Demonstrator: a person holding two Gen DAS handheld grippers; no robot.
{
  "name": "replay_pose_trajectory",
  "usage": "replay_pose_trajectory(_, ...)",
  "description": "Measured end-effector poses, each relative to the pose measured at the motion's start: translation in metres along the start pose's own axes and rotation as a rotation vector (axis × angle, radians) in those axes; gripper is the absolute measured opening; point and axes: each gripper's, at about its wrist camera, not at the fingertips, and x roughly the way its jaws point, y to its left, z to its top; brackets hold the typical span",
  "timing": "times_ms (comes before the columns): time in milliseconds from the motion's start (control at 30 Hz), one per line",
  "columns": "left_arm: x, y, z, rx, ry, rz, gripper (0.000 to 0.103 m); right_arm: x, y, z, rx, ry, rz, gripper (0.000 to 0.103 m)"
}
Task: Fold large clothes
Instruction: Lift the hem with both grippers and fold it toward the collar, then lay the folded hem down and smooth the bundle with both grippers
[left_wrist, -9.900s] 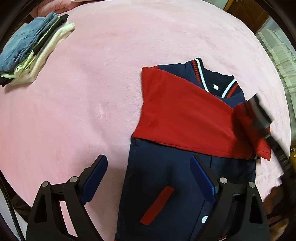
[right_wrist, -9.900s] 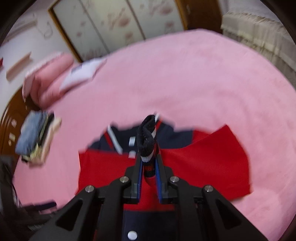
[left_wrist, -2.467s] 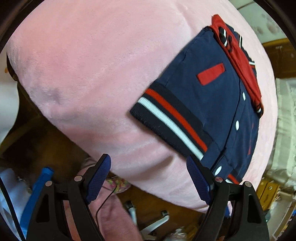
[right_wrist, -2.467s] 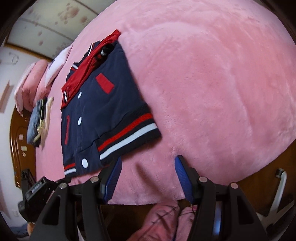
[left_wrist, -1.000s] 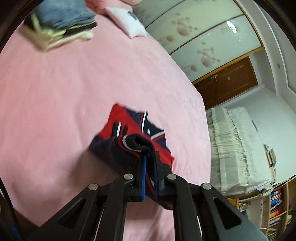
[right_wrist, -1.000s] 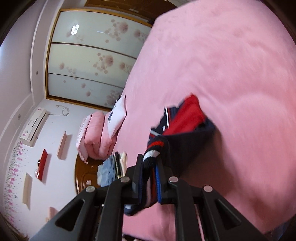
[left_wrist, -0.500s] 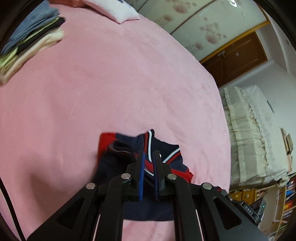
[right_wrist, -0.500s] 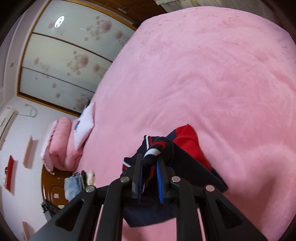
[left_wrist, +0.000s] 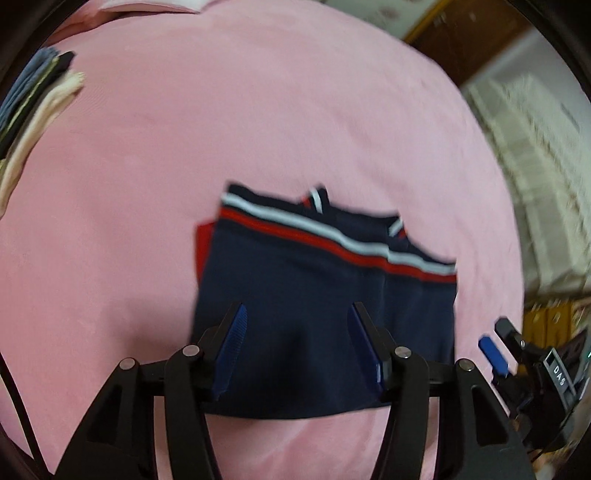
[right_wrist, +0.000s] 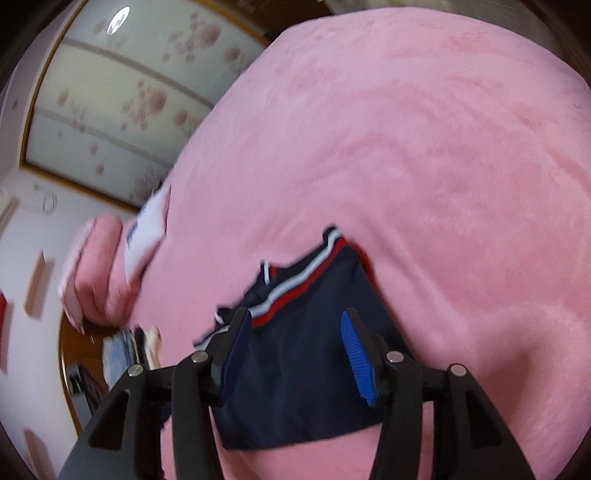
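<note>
While a stack of folded clothes (left_wrist: 26, 122) lies well off to the upper left of the left gripper (left_wrist: 295, 347) and a pillow (right_wrist: 147, 229) sits far beyond the right gripper (right_wrist: 295, 347), nothing blocks either tool. Half a second ago both clamped the striped hem; their jaws have just been opening and now stand apart, nothing pressed between them. The jacket (left_wrist: 325, 295) lies folded on the pink bedspread (left_wrist: 258, 110), directly under and ahead of both grippers.
</note>
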Motion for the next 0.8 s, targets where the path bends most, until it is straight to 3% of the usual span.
replay_pose_trajectory(133, 0.021, -0.023, -0.010, 0.092, 0.055, 0.061, 0.055, 0.031, 0.017, -0.019, -0.152, 0.124, -0.016, 0.021)
replay_pose_trajectory(233, 0.033, -0.036, -0.011, 0.118, 0.074, 0.072, 0.055, 0.053, 0.033, -0.031, -0.256, 0.204, 0.008, 0.011)
replay_pose_trajectory(300, 0.039, -0.040, -0.010, 0.109, 0.089, 0.040, 0.050, 0.070, 0.042, -0.038, -0.301, 0.268, 0.038, 0.010)
replay_pose_trajectory(333, 0.044, -0.041, -0.009, 0.104, 0.096, 0.015, 0.041, 0.078, 0.047, -0.041, -0.318, 0.292, 0.054, 0.009)
replay_pose_trajectory(400, 0.052, -0.044, -0.006, 0.095, 0.110, 0.007, 0.039, 0.091, 0.054, -0.044, -0.351, 0.326, 0.076, 0.008)
replay_pose_trajectory(633, 0.084, -0.042, 0.005, 0.081, 0.131, 0.062, 0.036, 0.129, 0.066, -0.040, -0.456, 0.366, 0.050, 0.000)
replay_pose_trajectory(700, 0.086, -0.039, 0.007, 0.067, 0.111, 0.074, 0.036, 0.133, 0.064, -0.036, -0.471, 0.351, 0.038, 0.000)
replay_pose_trajectory(800, 0.086, -0.034, 0.009, 0.053, 0.044, 0.171, 0.033, 0.134, 0.060, -0.025, -0.512, 0.300, -0.013, 0.000)
